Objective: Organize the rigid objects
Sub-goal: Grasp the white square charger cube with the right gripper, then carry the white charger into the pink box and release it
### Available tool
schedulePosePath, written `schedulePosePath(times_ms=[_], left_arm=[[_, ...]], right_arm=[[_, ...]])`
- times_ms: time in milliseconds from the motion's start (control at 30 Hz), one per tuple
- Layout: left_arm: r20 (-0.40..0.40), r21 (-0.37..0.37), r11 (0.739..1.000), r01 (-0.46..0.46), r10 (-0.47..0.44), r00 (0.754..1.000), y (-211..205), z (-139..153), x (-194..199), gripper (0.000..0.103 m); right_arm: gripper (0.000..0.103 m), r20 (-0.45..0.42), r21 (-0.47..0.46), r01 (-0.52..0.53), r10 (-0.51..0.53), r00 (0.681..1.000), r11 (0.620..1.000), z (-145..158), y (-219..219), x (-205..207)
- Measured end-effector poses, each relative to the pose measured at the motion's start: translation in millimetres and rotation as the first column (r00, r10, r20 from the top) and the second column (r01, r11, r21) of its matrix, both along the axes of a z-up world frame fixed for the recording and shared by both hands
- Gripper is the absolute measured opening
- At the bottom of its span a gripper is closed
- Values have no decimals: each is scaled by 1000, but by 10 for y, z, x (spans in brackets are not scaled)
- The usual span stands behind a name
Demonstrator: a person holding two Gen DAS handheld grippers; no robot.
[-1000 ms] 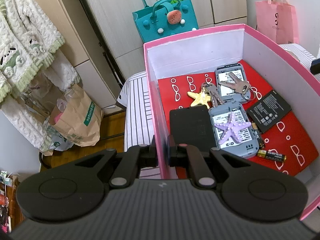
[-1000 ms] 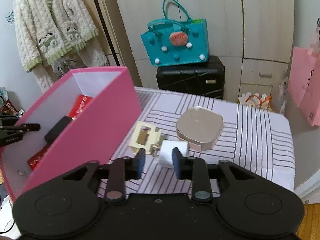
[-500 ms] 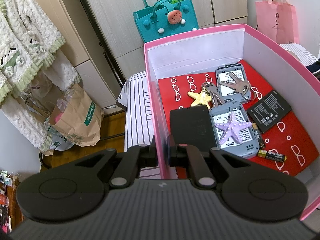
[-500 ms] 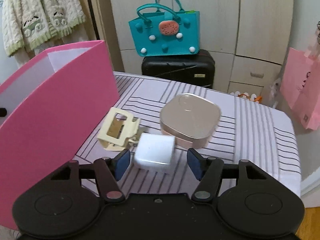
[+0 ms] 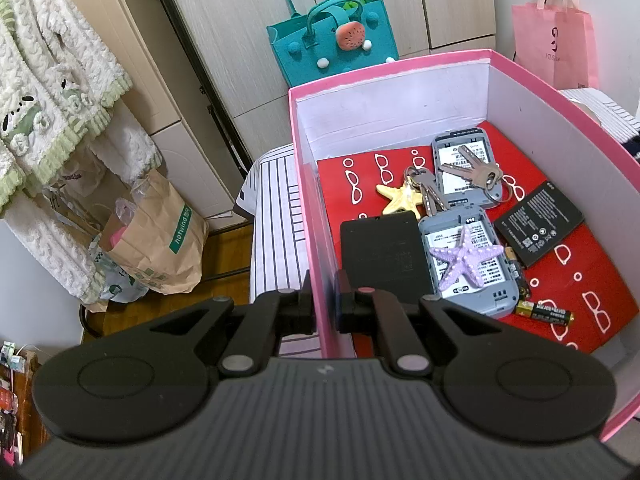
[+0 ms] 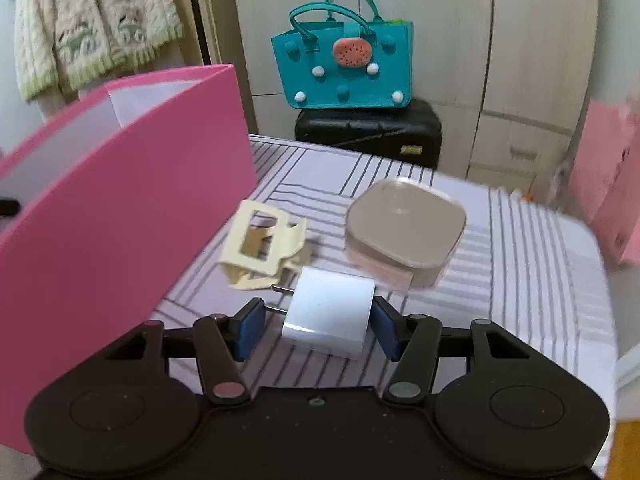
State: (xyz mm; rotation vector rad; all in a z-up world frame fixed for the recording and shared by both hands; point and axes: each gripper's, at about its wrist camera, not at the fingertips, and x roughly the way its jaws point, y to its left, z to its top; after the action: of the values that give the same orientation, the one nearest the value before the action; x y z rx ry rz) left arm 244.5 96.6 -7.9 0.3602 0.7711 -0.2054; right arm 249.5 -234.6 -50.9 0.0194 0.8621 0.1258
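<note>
white charger (image 6: 328, 316) on striped cloth, between right gripper (image 6: 316, 330) pads, jaws just closing, gap left side | left gripper (image 5: 324, 307) clamped on pink box (image 5: 320, 248) near wall

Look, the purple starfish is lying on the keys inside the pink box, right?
Not quite. The purple starfish is inside the pink box, but it lies on a grey phone, not on the keys. The keys are farther back, beside a yellow starfish. The left wrist view shows it.
</note>
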Motion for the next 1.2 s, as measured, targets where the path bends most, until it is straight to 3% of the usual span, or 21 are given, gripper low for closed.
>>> schedulePosePath(times_ms=[133, 267, 467, 567, 767, 967, 1033, 1200], left_arm=[[0, 1, 1000, 1, -1, 1000, 0, 0, -1, 7], [4, -2, 1000, 2, -2, 1000, -5, 4, -3, 7], [4, -9, 1000, 0, 0, 1000, -1, 14, 2, 7], [7, -6, 1000, 3, -3, 1000, -4, 17, 1, 7], [8, -5, 1000, 1, -1, 1000, 22, 18, -3, 7], [8, -14, 1000, -4, 4, 1000, 32, 12, 1, 7], [7, -16, 1000, -4, 4, 1000, 34, 8, 2, 7], [9, -6, 1000, -1, 1, 1000, 25, -4, -8, 7]], right_arm=[[63, -3, 39, 7, -7, 1000, 999, 105, 21, -95], [63, 45, 59, -41, 38, 998, 997, 410, 126, -199], [63, 176, 45, -181, 171, 970, 982, 1023, 471, -275], [63, 184, 93, -313, 293, 938, 945, 1187, 738, -220], [63, 43, 197, -500, 503, 863, 843, 988, 1371, 21], [63, -140, 279, -534, 584, 799, 798, 618, 1789, 224], [64, -172, 312, -559, 625, 762, 768, 538, 1869, 256], [63, -150, 369, -509, 591, 793, 777, 614, 1746, 299]])
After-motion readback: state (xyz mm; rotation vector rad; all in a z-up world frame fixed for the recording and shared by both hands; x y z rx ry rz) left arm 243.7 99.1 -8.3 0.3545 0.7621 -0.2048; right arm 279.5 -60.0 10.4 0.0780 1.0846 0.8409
